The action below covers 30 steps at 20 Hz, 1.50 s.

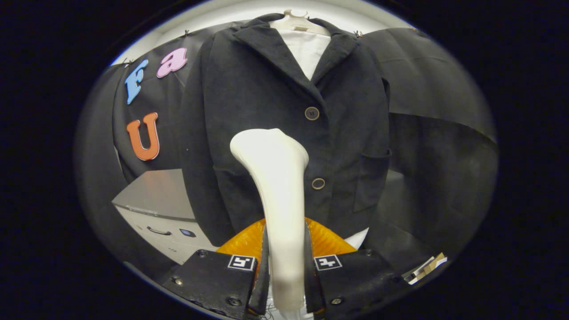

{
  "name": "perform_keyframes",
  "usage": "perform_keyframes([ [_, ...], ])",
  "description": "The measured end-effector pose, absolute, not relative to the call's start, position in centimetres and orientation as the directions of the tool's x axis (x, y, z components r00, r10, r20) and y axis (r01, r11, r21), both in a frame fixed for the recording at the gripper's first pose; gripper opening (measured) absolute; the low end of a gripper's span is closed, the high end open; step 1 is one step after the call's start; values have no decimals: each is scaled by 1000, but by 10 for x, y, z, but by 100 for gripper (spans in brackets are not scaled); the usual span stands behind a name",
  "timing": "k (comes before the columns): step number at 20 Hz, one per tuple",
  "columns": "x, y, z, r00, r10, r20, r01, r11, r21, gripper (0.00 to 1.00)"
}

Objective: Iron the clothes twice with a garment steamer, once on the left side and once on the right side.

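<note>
The gripper (285, 266) is clamped on the handle of a white steamer (275, 178), both fingers pressing its sides. The steamer's head rises before a dark jacket (266, 89) that hangs on a hanger (298, 21), buttoned over a white shirt (306, 51).

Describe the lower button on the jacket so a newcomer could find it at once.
Start at the dark jacket on a white hanger against the booth wall. Follow its front edge down from the lapels, past the upper button. The lower button sits beside the white steamer gripped in the tongs, level with the jacket's pocket.
</note>
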<state>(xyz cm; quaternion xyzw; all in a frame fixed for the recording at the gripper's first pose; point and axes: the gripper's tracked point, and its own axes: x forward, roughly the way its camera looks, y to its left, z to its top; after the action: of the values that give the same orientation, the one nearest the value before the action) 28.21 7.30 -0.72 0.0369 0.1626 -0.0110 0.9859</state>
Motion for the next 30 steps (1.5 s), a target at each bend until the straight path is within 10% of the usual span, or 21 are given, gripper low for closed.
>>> perform_keyframes([
  [30, 260, 78, -198, 813, -49, -580, 104, 993, 62, 35],
])
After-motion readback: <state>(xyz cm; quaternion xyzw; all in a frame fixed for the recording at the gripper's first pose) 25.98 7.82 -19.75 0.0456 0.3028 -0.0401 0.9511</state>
